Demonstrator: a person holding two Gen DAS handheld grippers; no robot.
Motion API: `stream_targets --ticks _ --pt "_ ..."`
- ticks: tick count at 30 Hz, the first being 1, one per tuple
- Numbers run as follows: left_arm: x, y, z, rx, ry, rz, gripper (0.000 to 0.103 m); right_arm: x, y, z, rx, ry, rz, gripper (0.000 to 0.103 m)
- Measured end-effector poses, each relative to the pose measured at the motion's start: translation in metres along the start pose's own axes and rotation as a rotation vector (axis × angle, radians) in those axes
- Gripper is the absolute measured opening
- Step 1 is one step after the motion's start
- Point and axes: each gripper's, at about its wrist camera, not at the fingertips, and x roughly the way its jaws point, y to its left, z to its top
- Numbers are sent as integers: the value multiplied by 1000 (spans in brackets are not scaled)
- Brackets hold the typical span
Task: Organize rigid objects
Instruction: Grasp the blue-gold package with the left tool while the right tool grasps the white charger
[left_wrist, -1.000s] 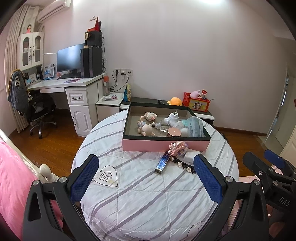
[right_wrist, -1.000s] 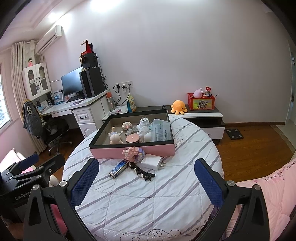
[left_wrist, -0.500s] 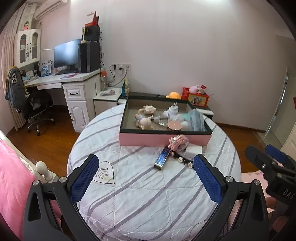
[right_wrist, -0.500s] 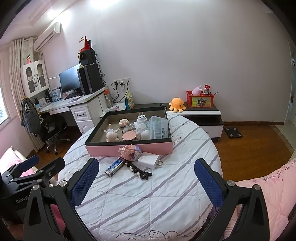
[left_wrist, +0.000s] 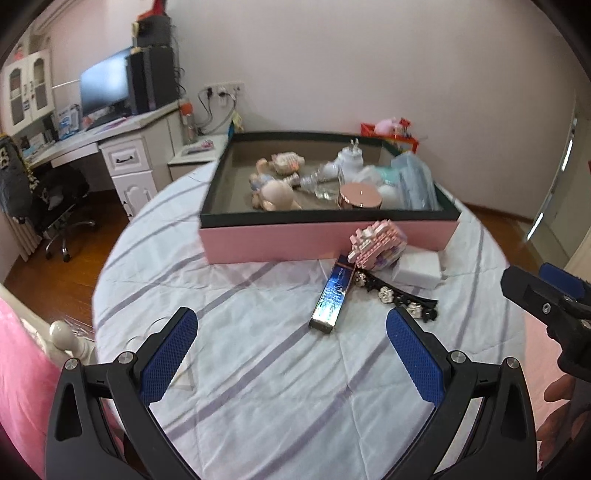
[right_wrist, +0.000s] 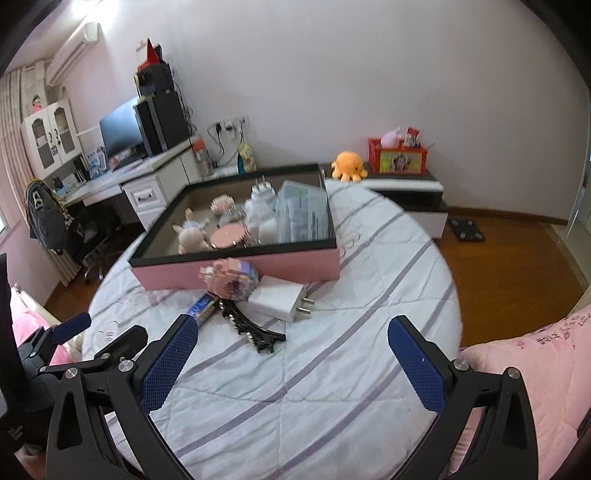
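Blue tube (left_wrist: 330, 295), black hair clip (left_wrist: 397, 293), white charger (right_wrist: 279, 298) and pink block toy (left_wrist: 378, 246) lie ahead of my jaws, before the pink box (left_wrist: 325, 242). Both my left gripper (left_wrist: 291, 354) and right gripper (right_wrist: 291, 356) are released, empty.

A: left gripper (left_wrist: 291, 354)?
B: jaws wide apart, nothing between the blue pads (left_wrist: 168, 360).
A: right gripper (right_wrist: 291, 356)?
B: same, spread wide, empty. Fingers of a hand (left_wrist: 559, 391) show behind it.
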Motion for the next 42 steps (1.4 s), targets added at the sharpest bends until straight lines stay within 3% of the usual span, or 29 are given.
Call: stream_targets --ticks 10,15,23,27,29,31,32,42 --pt "67 -15 10 81 116 -8 102 73 -6 7 -7 139 13 103" --pt "85 -20 13 103 156 -32 89 94 -1 9 -15 169 25 103" --pt "92 -27 20 111 142 -69 72 121 5 9 -30 200 -20 103" --pt "87 -24 17 112 129 -75 60 122 4 9 -46 188 -40 95" --pt "84 -24 15 119 125 -79 46 119 5 9 -58 182 -44 88" --pt "80 -20 14 103 125 -90 27 116 5 7 -78 173 -73 71" --pt "79 -17 14 91 126 -97 23 114 4 5 -76 168 -77 72" --pt "73 -5 13 20 115 -139 21 105 -4 2 -51 147 -51 72"
